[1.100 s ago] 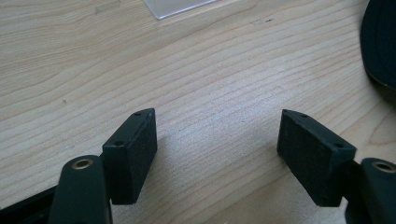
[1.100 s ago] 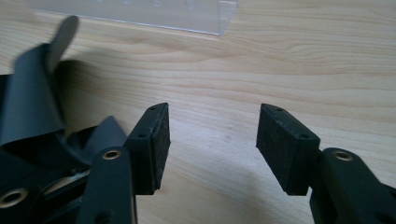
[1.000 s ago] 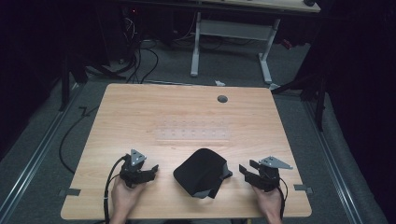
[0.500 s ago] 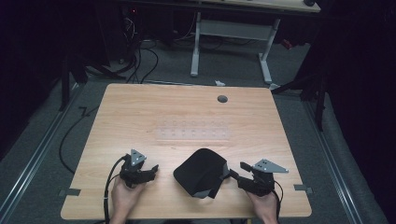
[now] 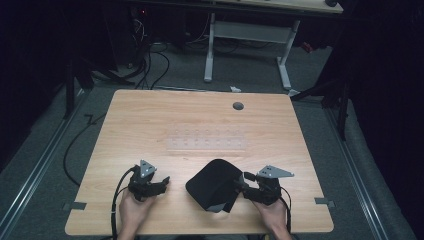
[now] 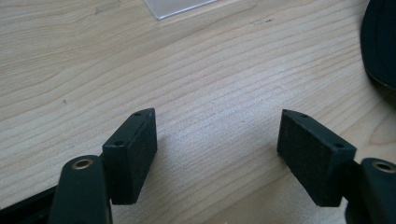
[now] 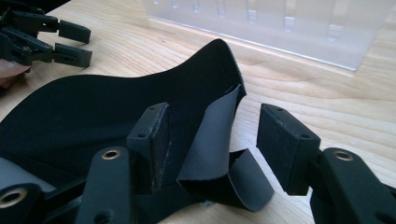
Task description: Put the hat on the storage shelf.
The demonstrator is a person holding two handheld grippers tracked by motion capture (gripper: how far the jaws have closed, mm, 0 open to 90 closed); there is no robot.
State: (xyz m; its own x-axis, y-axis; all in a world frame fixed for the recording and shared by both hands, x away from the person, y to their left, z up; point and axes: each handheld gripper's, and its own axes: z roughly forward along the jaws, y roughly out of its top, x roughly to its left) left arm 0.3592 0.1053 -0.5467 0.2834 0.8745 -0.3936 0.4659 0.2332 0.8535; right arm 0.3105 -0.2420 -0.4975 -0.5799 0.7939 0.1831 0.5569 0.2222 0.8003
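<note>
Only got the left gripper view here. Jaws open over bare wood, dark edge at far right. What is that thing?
Observer: A black pouch-like fabric item lying on the table, between the two grippers in the high view.
Operator: Right gripper on it?
Observer: The right gripper is open with its jaws either side of a grey strap that curls up from the black item's edge. It hasn't closed on it.
Operator: Anything else on the table?
Observer: A clear plastic rack lies flat mid-table, beyond the black item. The corner at the top of your view is part of it.
</note>
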